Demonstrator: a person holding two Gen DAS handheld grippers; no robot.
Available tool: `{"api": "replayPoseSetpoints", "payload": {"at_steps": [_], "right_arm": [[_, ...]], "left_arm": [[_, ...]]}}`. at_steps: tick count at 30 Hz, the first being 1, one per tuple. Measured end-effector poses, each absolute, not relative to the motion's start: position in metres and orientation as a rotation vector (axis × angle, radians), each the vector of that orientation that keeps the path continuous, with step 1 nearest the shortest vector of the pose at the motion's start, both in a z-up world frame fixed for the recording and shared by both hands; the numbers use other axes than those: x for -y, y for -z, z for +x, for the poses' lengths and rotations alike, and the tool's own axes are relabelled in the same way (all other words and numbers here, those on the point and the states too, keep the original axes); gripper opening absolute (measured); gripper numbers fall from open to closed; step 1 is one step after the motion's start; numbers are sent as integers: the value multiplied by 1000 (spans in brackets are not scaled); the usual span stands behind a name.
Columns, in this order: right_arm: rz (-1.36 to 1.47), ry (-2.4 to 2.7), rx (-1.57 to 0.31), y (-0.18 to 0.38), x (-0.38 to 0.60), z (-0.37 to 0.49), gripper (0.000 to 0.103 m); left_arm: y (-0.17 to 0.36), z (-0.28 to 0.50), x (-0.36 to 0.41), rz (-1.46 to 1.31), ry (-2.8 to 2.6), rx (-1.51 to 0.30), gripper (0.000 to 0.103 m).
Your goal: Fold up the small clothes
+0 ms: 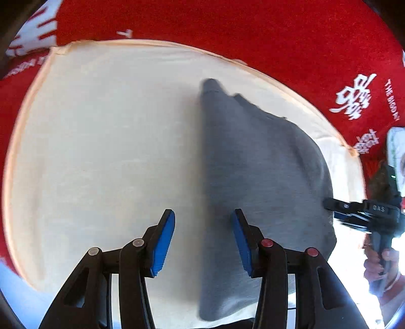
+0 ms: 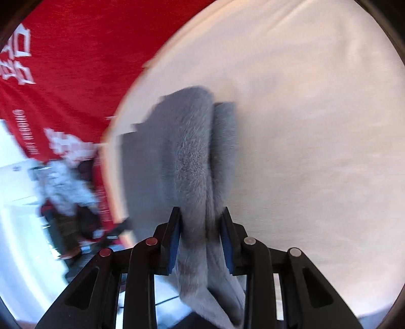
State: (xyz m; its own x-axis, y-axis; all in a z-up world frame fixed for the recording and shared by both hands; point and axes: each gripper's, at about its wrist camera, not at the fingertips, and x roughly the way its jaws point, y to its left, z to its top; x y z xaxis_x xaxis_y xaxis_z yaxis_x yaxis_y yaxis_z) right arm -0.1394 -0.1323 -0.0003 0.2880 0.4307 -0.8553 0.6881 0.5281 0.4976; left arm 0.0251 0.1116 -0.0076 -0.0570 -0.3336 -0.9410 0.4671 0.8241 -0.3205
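Grey garment (image 2: 192, 162) on cream cloth (image 1: 101, 151), right gripper (image 2: 200, 243) clamped on it — left gripper (image 1: 203, 240) apart, empty

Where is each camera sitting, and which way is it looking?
Left wrist: sits on the left claw, looking down at the grey cloth on the cream sheet; its open blue fingers show, plus the right claw and a hand.
Right wrist: sits on the right claw, looking down along the grey cloth between its fingers.
Both share the grey cloth, cream sheet and red cover.
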Motion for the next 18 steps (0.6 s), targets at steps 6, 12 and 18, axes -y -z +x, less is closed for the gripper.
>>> {"api": "replayPoseSetpoints", "payload": {"at_steps": [6,12,18], "right_arm": [[888,297,-1315,-50,121,-156,9],[751,153,-1329,-68,65,-130,9],[664,220,-1435,-20,52,-125,0]], "left_arm": [[-19,21,-112,105,710,-1456,48],[-20,-5,-76,121,836,-1463,48],[9,-18,-60,151,833,-1464,48]]}}
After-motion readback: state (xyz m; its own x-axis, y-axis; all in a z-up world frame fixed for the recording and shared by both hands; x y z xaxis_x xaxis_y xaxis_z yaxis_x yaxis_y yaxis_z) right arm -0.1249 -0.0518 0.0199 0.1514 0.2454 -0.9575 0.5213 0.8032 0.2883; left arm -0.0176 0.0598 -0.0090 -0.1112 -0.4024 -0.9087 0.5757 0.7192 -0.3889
